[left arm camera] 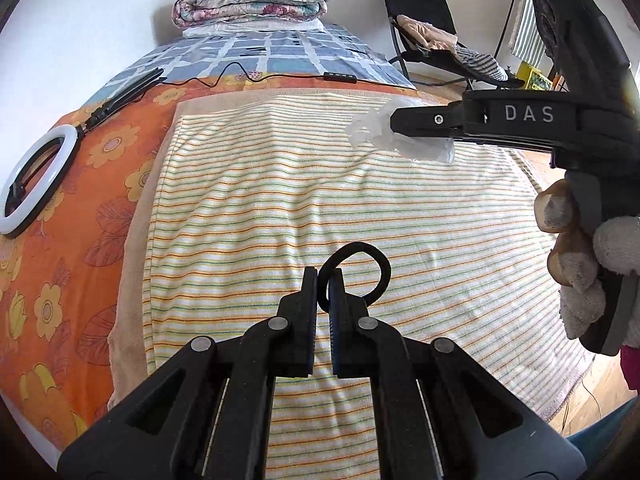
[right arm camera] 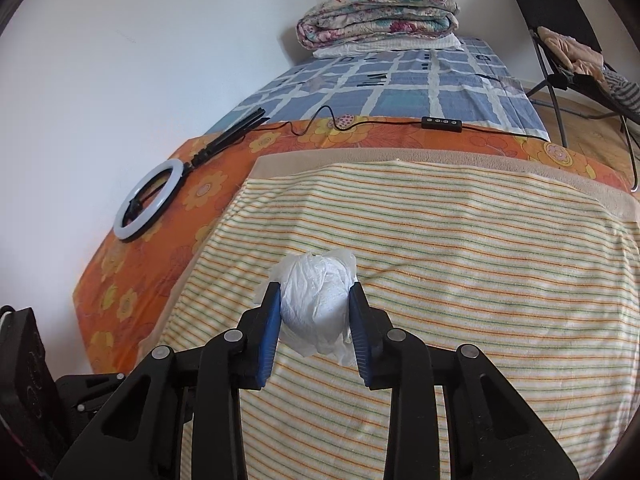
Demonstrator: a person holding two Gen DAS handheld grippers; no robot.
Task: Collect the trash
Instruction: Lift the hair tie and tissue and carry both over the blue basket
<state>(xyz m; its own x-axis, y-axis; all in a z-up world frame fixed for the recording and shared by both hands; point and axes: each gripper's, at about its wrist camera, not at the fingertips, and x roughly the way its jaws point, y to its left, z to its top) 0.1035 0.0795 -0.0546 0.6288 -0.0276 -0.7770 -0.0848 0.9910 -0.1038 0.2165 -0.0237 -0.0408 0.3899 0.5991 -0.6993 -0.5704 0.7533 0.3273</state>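
Right gripper [right arm camera: 314,312] pinching crumpled white plastic wad [right arm camera: 316,304], above striped terry towel [right arm camera: 480,260]

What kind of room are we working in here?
Most likely a bedroom: a bed with a folded quilt stacked at its head, and a folding chair draped with clothes beside it.

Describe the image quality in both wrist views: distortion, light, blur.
Left wrist view: strong fisheye bend, striped towel bulges, dark vignette corners, bright daylight washes out the crumpled white wrapper in the right tool. Right wrist view: same bowing, even soft light, wrapper sharp, no motion blur.
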